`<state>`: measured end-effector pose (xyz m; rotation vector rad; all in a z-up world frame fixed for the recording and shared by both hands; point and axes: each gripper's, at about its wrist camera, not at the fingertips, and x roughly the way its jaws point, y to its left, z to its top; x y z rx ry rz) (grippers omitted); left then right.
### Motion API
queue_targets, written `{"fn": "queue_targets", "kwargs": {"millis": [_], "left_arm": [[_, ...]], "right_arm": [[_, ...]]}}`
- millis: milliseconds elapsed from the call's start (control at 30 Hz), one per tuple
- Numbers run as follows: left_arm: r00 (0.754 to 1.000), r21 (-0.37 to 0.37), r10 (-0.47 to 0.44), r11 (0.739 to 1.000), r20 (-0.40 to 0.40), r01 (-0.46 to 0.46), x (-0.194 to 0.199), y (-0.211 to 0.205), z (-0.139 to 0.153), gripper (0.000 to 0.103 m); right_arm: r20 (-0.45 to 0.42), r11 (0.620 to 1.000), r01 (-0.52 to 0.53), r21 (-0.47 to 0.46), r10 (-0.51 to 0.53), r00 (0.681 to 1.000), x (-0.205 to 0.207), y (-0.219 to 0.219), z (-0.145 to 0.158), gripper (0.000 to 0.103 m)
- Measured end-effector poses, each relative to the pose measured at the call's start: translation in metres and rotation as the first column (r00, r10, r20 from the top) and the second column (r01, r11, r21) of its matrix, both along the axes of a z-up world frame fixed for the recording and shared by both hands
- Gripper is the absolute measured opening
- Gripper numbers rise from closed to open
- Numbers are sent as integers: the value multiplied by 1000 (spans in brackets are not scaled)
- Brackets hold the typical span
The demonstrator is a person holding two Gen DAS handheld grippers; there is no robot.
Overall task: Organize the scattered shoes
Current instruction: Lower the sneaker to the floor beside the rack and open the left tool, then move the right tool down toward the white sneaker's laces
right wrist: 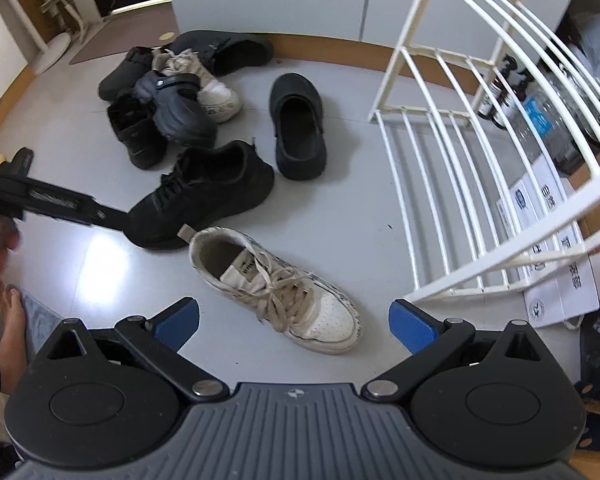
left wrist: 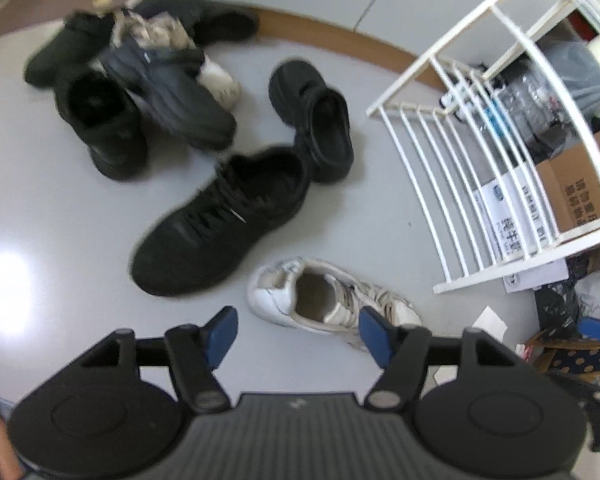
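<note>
A white lace-up sneaker (left wrist: 324, 300) (right wrist: 276, 284) stands upright on the grey floor, nearest to both grippers. Beyond it lie a black lace-up sneaker (left wrist: 220, 220) (right wrist: 204, 196) and a single black clog (left wrist: 316, 120) (right wrist: 298, 128). Further back, several shoes are heaped: a dark clog (right wrist: 180, 108) on top, a second white sneaker (right wrist: 212, 88), and black shoes (left wrist: 100, 128). My left gripper (left wrist: 299, 330) hangs open above the white sneaker's heel, holding nothing. My right gripper (right wrist: 295, 322) is open wide above its toe, also holding nothing.
A white slatted shoe rack (left wrist: 480, 160) (right wrist: 460, 140) stands at the right with bare shelves. Behind it are cardboard boxes (left wrist: 580, 196), bottles (right wrist: 500, 88) and bags. A person's bare foot (right wrist: 14, 316) is at the left. A wooden skirting (right wrist: 340, 46) runs along the back wall.
</note>
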<state>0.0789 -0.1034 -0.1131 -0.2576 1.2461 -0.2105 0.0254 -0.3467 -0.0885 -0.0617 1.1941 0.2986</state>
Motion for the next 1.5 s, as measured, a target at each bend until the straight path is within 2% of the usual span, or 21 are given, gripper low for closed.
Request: {"fn": "queue_targets", "kwargs": {"millis": [167,267,400,533,700,867,967,1033,1167,1267,1367,1500], "left_arm": [[998,27,14,1000,59,-15,-12,20,53,73],[996,24,16,1000,90,-18,-17,29,77,79],[992,13,21,1000,121,-22,-21,41,98,80],[992,-3,19,1000,122,-19,-22,50,92,80],[994,12,-18,1000,108,17,-18,54,73,80],[994,10,-41,999,97,40,-7,55,50,80],[994,-1,-63,998,90,63,-1,53,41,80],[994,-3,-61,998,95,61,2,52,37,80],[996,-25,4,1000,85,-2,7,51,31,80],[996,-22,-31,999,84,33,11,45,29,80],[995,3,-71,997,75,71,19,40,23,80],[990,59,-141,988,18,140,28,34,4,80]], "right_arm": [[42,997,-75,3,75,996,-5,21,18,103],[52,996,-86,2,86,995,-7,31,24,103],[43,995,-101,-17,102,994,-8,45,23,103],[19,993,-112,-36,113,993,-12,57,16,103],[4,986,-156,-56,157,988,-20,74,8,103],[41,983,-175,-48,177,983,-26,79,18,103],[39,980,-190,-50,192,981,-27,87,14,103],[37,978,-203,-53,206,978,-27,94,10,103],[13,962,-265,-60,266,964,-27,105,-4,103],[-16,953,-295,-67,295,955,-23,108,-18,103],[-39,959,-278,-59,276,960,-16,101,-29,103],[-52,973,-227,-36,225,973,-8,85,-40,103]]}}
